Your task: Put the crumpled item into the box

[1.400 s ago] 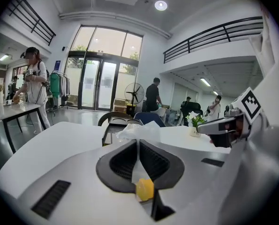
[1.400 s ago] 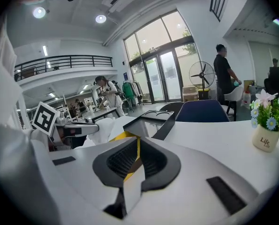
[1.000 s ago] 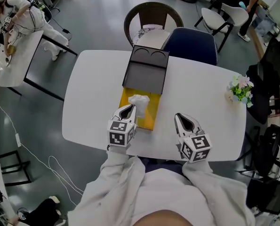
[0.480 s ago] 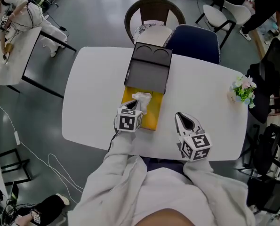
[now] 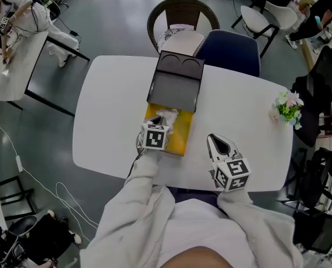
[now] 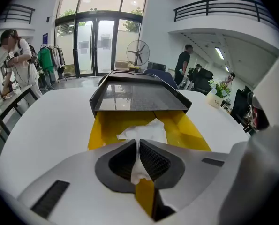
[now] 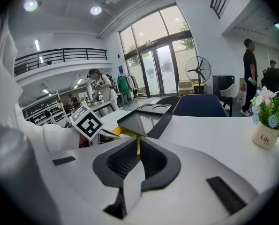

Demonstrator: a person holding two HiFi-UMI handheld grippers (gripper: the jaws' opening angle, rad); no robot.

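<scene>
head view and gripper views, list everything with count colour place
white oval table: 1, white, centre
yellow open box: 1, yellow, near table edge
black lid: 1, black, at the box's far end
crumpled white tissue: 1, white, in the box, one end pinched
potted flowers: 1, pink and green, table's right end
chairs: 3, brown wicker chair, dark blue chair, white chair, beyond the table
bystander: 1, white clothes, top left
left hand-held gripper: 1, white and black, shut on the tissue
right hand-held gripper: 1, white and black, shut, empty
</scene>
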